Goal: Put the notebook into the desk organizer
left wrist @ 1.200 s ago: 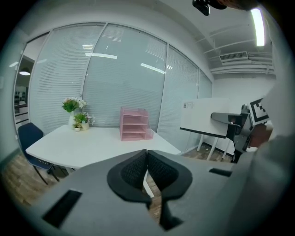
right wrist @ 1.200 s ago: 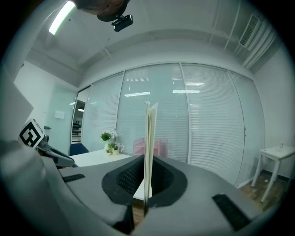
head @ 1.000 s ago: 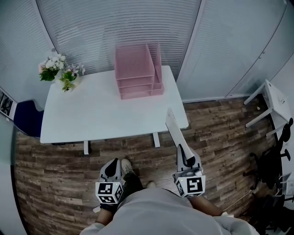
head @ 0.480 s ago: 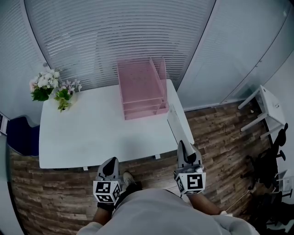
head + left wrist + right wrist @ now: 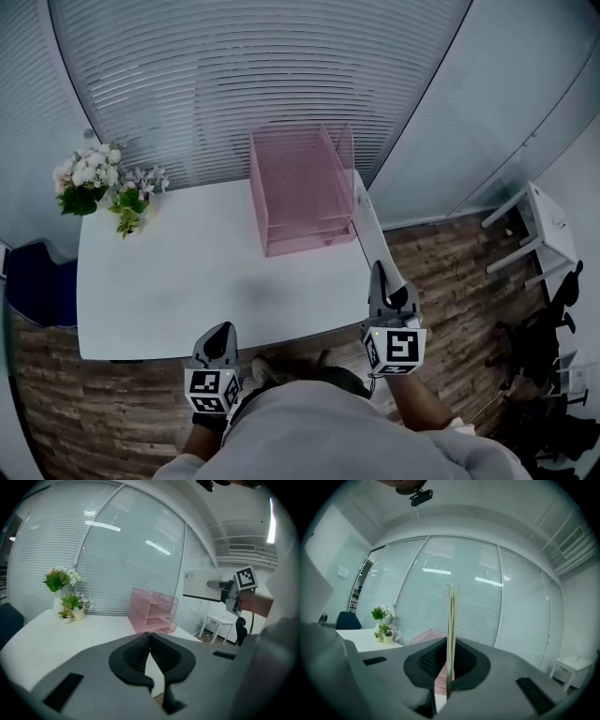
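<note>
While the person is standing at the near edge of the white table [image 5: 169,281], the right gripper [image 5: 379,274] is pinching the notebook [image 5: 366,220] by its near end, right of centre in the head view. Its jaws are sitting narrow, pressed on the thin cover from both sides. The notebook is showing edge-on, running up the frame from the jaws toward the right side of the pink desk organizer [image 5: 300,187]. Its far end is overlapping the organizer's right wall in that view; whether the two are touching cannot be told.

In the right gripper view the notebook [image 5: 451,616] is standing upright as a thin pale line between the dark pads, with a bit of the pink organizer [image 5: 425,638] peeking out low behind it.

The left gripper [image 5: 222,330] is hovering at the lower left of the head view, over the table's near edge. In its own view the jaws of the left gripper [image 5: 149,639] are meeting, nothing between them, and the organizer [image 5: 152,616] is sitting mid-frame on the tabletop.

The organizer is resting at the table's far right corner, against the window blinds [image 5: 244,75]. Flowers [image 5: 94,183] are sitting at the far left corner, well apart from it.
</note>
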Demonstrator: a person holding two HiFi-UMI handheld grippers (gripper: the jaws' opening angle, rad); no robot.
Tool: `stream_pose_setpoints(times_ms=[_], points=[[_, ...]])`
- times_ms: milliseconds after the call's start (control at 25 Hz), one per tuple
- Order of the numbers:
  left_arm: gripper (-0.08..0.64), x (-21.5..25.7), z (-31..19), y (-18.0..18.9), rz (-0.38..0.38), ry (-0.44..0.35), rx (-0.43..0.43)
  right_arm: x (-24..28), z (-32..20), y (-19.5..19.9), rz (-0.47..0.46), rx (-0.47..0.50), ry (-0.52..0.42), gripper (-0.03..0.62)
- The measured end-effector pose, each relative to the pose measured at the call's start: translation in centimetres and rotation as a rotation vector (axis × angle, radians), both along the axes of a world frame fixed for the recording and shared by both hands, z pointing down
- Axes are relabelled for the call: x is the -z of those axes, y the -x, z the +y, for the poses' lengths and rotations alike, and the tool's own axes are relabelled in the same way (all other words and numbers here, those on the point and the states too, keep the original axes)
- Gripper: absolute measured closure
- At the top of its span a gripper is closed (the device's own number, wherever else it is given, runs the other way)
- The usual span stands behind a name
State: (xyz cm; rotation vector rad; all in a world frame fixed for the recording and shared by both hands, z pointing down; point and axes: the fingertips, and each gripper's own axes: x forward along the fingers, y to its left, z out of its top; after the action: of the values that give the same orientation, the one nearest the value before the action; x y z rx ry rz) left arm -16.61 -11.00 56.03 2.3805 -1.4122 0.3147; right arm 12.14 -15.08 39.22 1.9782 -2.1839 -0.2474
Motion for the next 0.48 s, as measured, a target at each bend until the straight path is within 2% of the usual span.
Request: stream_pose_setpoints(times_ms=[200, 360, 480], points=[[0.551, -0.3, -1.1, 1.1, -0.004, 0.004, 0.058, 1.3, -6.7, 0.1, 0.122, 0.048, 0.003, 0.570], [0.551, -0.5, -1.2, 1.1, 0.017, 0.010, 0.136, 2.4, -12.7, 1.0, 0.288, 0.130, 0.020, 0.569], [0.551, -0.7, -0.8, 0.9, 0.038, 0.021, 0.198, 2.1, -17.4, 1.9, 0.415, 0.173, 0.068, 0.569]])
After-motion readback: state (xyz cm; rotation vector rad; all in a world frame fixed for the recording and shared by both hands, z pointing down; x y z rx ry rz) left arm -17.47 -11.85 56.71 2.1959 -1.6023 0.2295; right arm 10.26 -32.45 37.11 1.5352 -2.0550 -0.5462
